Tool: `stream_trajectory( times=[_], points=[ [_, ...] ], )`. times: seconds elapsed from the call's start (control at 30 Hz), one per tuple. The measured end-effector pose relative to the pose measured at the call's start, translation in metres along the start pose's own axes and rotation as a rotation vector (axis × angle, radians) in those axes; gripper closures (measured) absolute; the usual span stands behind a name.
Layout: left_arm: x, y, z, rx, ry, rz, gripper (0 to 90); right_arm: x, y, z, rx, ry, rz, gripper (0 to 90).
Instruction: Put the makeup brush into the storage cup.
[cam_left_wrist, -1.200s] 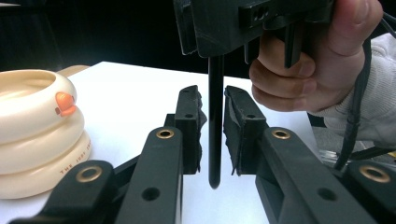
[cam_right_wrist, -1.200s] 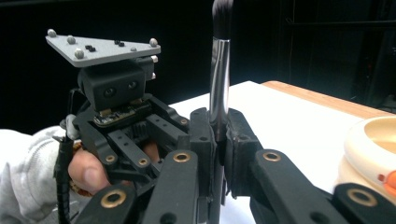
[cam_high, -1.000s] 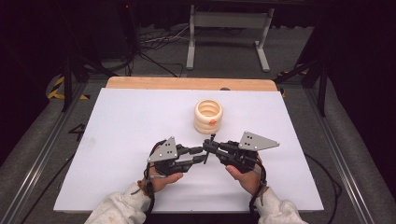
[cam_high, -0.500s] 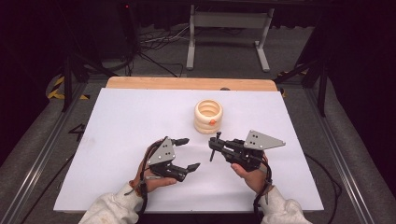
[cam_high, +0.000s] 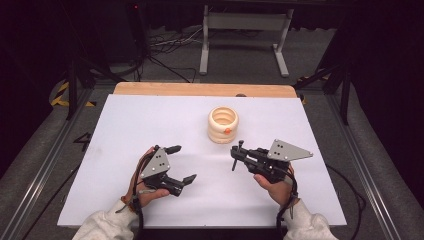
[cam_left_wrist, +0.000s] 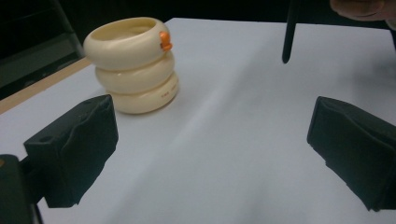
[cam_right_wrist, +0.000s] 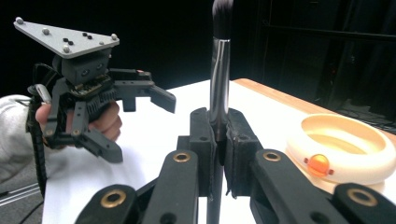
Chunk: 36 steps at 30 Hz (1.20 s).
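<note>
A cream ringed holder (cam_high: 223, 125) with an orange bead (cam_right_wrist: 319, 164) stands upright at the middle of the white tabletop (cam_high: 150, 120). My right gripper (cam_high: 238, 156) is shut on a dark makeup brush (cam_high: 236, 155), bristles up, held upright (cam_right_wrist: 219, 70) above the table in front of the holder. My left gripper (cam_high: 183, 163) hovers to the left, apart from the brush; its jaws have just been opening and stand wide with nothing between them (cam_left_wrist: 210, 140). From the left gripper view the holder (cam_left_wrist: 133, 65) is ahead at the left and the brush handle (cam_left_wrist: 289, 32) ahead at the right.
A wooden strip (cam_high: 200, 89) edges the table's far side. Behind it stand a metal frame (cam_high: 245, 30) and loose cables on the dark floor. Metal rails run along both sides of the table.
The left gripper let go of the brush, opened wide and drew back to the left. The right gripper kept the brush and stayed nearly in place.
</note>
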<state>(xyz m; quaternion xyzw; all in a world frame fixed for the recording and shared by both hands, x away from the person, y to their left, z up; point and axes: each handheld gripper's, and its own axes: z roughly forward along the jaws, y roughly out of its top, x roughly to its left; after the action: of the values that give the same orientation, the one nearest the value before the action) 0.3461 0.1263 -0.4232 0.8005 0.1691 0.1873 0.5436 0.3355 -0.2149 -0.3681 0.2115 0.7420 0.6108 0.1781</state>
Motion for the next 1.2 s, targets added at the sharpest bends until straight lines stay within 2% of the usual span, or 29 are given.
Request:
stream_trajectory(
  times=[0.23,0.3,0.57,0.73,0.93,1.2],
  points=[
    [0.007,-0.014,-0.018,0.009,0.042,0.006,4.2,-0.002,0.001,-0.005,0.002,-0.012,-0.01,83.8],
    [0.009,-0.018,-0.024,-0.005,0.048,-0.015,4.2,-0.002,0.001,-0.005,0.0,-0.015,-0.012,83.8],
    [0.015,-0.036,-0.044,0.003,0.09,-0.038,4.4,-0.004,0.003,-0.007,-0.001,-0.027,-0.017,83.9],
    [0.019,-0.043,-0.054,-0.007,0.093,-0.074,3.8,-0.005,0.005,-0.008,-0.007,-0.035,-0.022,83.8],
    [0.023,-0.051,-0.064,0.003,0.106,-0.09,4.0,-0.009,0.008,-0.008,-0.014,-0.047,-0.023,83.8],
    [0.027,-0.059,-0.074,0.005,0.15,-0.098,4.2,-0.015,0.014,-0.007,-0.022,-0.063,-0.028,83.8]
  ],
)
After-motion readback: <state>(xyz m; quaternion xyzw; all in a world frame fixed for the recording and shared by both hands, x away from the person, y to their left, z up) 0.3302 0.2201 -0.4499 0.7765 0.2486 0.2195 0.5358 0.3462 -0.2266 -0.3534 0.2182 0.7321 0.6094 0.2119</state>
